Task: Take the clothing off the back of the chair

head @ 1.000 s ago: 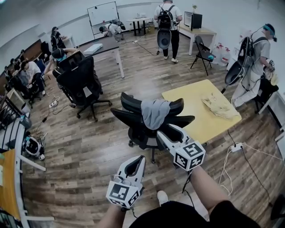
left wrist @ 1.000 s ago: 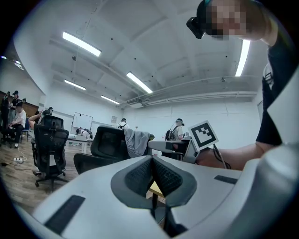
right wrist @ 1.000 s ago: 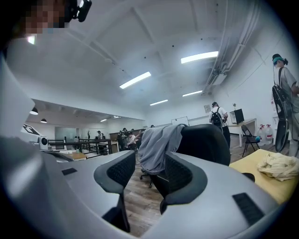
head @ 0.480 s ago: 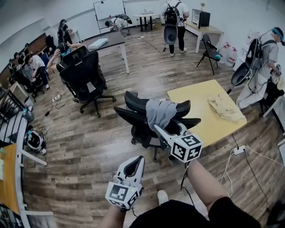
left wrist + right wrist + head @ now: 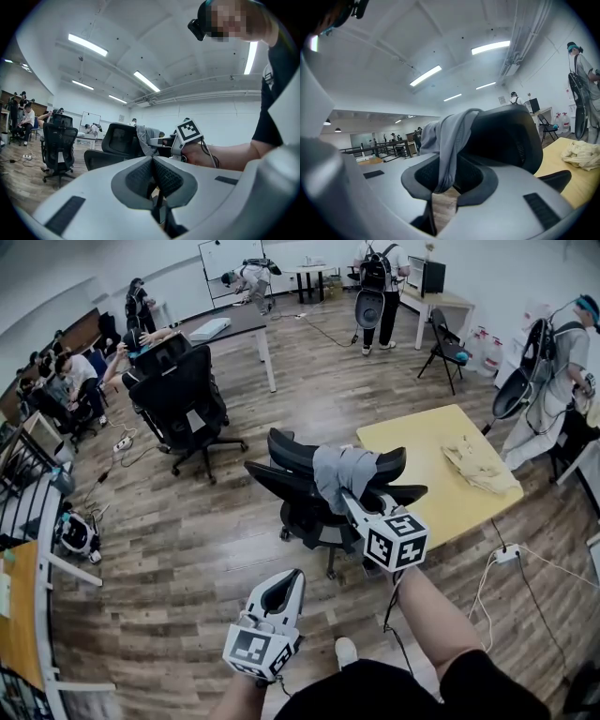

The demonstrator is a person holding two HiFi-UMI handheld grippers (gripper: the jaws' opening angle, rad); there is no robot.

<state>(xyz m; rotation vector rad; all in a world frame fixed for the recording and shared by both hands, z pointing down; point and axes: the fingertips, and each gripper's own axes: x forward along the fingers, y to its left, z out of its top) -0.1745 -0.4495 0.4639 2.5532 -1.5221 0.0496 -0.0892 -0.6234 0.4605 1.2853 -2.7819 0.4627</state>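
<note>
A grey garment (image 5: pixel 342 474) hangs over the backrest of a black office chair (image 5: pixel 291 488) in the middle of the head view. My right gripper (image 5: pixel 352 500) reaches level to the garment's lower hanging edge. In the right gripper view the cloth (image 5: pixel 450 136) runs down between the jaws of that gripper (image 5: pixel 444 176); they are closing and the pads pinch the fabric in front of the chair back (image 5: pixel 508 136). My left gripper (image 5: pixel 293 574) stays back near my body, shut and empty (image 5: pixel 152 161). From it I see the chair (image 5: pixel 119 140) and the garment (image 5: pixel 146 139) ahead.
A yellow table (image 5: pixel 422 451) with a crumpled beige cloth (image 5: pixel 480 468) stands right behind the chair. A second black chair (image 5: pixel 183 399) stands to the left and a grey table (image 5: pixel 230 329) beyond it. Several people are around the room. A power strip (image 5: pixel 506 554) lies at the right.
My right gripper moved forward to the garment's hanging edge and its jaws closed on the cloth. The left gripper stayed where it was.
</note>
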